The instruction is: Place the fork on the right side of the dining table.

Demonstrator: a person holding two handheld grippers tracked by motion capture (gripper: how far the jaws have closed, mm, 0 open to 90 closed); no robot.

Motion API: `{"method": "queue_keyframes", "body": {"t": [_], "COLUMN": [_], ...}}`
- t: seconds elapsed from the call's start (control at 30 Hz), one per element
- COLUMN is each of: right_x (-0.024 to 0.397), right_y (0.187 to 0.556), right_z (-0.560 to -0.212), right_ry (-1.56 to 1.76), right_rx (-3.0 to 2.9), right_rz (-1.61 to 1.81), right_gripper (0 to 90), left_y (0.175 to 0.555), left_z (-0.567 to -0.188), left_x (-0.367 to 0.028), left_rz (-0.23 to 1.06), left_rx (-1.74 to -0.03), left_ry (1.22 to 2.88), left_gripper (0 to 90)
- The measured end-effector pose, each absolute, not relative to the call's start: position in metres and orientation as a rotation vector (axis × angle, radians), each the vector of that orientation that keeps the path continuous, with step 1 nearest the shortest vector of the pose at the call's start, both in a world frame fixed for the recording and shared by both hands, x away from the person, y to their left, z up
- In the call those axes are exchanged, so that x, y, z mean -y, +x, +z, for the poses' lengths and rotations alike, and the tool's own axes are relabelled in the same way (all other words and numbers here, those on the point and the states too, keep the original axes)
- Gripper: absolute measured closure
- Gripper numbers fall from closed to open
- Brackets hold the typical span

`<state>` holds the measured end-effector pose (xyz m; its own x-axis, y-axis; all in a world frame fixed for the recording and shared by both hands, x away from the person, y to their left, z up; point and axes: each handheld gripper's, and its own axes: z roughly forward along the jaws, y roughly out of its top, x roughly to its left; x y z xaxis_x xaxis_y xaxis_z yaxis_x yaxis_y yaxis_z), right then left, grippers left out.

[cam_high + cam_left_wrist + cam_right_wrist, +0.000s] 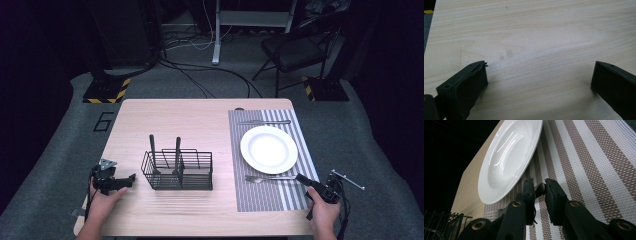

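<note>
Left gripper (131, 178) sits on the bare table (165, 120) near its left edge, jaws wide apart with nothing between them, pointing at the wire caddy (178, 171). Risk there: if that hand drifts right, a jaw catches the caddy wall and shoves it, and the two dark-handled utensils (165, 150) standing upright inside could tip.

Fork (270, 178) lies flat on the striped placemat (295, 197), just in front of the plate (268, 149), tines pointing left and handle end at the right gripper (302, 179). In the right gripper view the jaws stand narrow, either side of the handle tip (540, 188); I can't tell if the pads are actually pressing on it.

Failure modes on this side:
- grip so near the end means a long lever, so a lift could let the fork pivot down or slip out
- tines swinging up could hit the plate rim
- dragging instead of lifting could pull the woven mat along and shift the plate
- knife (264, 122) beyond the plate looks well clear
</note>
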<state>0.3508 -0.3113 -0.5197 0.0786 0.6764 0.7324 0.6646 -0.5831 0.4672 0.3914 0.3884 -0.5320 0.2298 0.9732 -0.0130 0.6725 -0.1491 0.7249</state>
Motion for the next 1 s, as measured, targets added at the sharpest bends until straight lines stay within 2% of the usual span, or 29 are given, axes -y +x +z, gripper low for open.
{"method": "queue_keyframes", "body": {"t": [1.0], "right_x": [0.309], "right_y": [0.349], "right_z": [-0.509], "right_ry": [2.152], "right_rx": [-1.435], "right_rz": [1.401], "right_gripper": [72.6], "left_y": [0.391], "left_z": [-0.532], "left_x": [-0.388], "left_rz": [0.623], "left_rx": [-1.51], "left_ry": [1.9], "left_gripper": [0.3]}}
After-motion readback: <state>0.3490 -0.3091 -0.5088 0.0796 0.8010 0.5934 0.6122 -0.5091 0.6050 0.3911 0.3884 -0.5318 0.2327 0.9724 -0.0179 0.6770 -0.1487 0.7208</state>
